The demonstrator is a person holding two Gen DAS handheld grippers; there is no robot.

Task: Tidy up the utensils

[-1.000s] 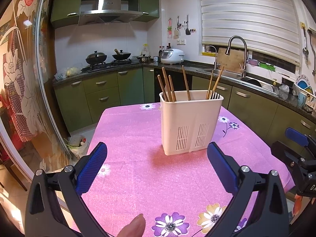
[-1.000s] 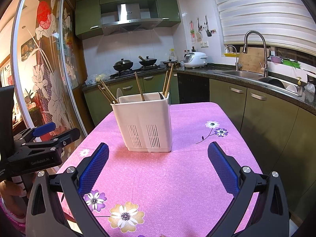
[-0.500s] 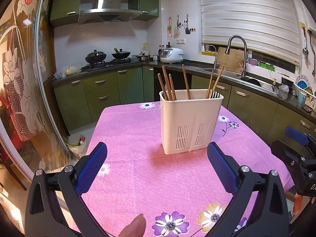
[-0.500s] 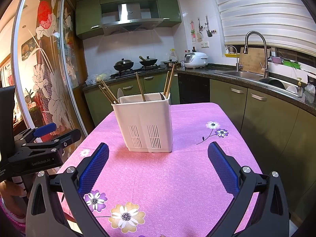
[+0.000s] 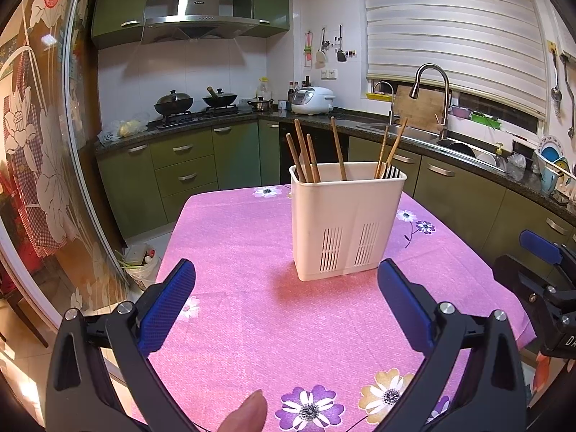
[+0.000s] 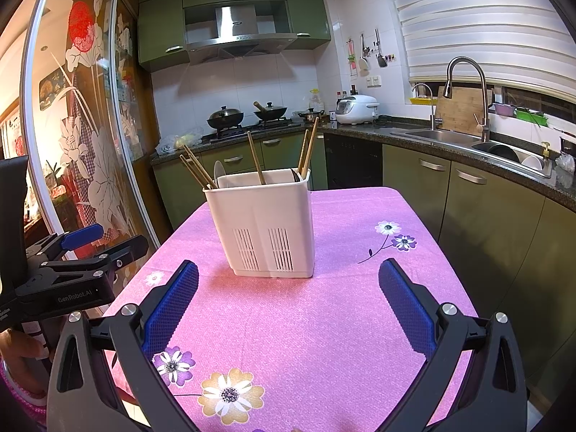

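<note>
White plastic utensil holder is standing mid-table, chopsticks poking out. Left gripper and right gripper are hanging wide open, holding nothing. Bumping the holder could tip it.

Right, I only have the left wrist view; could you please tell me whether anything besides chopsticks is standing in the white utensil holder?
Observer: Yes. The right wrist view shows a white spoon upright beside the chopsticks at the left end of the utensil holder, as that camera sees it.
Operator: Thank you. Is the right gripper open?
Observer: Yes. The right gripper has its blue-padded fingers wide apart, with only the pink tablecloth between them.
</note>
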